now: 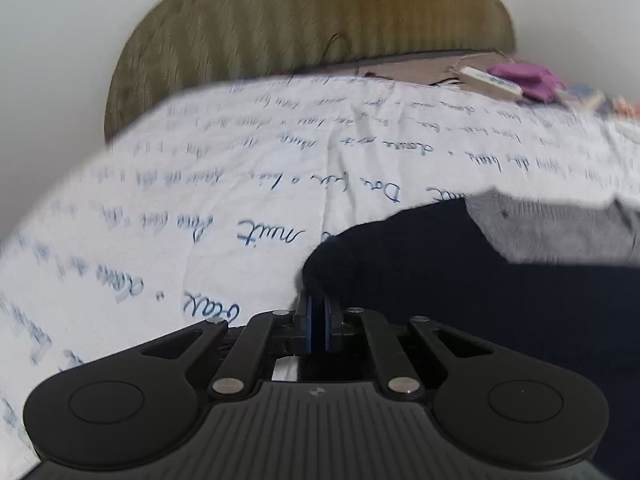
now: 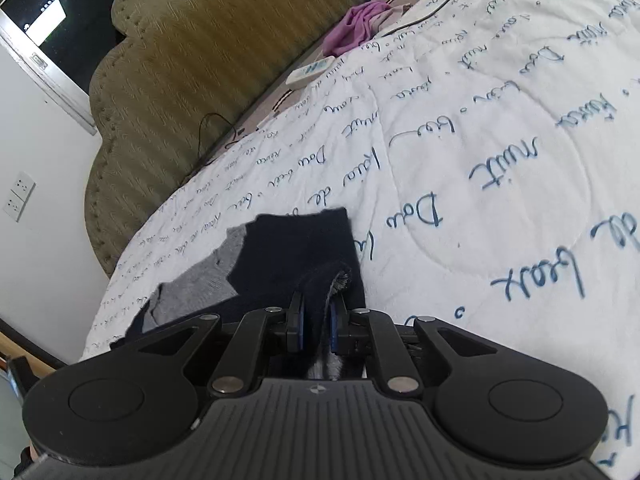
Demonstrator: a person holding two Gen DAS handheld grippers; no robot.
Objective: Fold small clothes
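A small navy garment (image 1: 460,300) with a grey part (image 1: 552,228) lies on a white quilt (image 1: 200,200) printed with blue script. In the left wrist view my left gripper (image 1: 317,308) is shut, its blue pads pinching the rounded left edge of the navy cloth, which bunches up at the tips. The right wrist view shows the same garment (image 2: 304,240), navy over grey (image 2: 200,284), stretching away from me. My right gripper (image 2: 318,312) is shut on a raised fold of the navy cloth, and a frayed grey edge shows beside the right pad.
An olive padded headboard (image 2: 200,60) runs along the far side of the bed. Near it lie a white remote (image 2: 310,72), a purple cloth (image 2: 356,24) and a thin black cable (image 2: 216,128). The quilt's edge (image 2: 100,320) drops off at the left, below a wall with sockets (image 2: 18,196).
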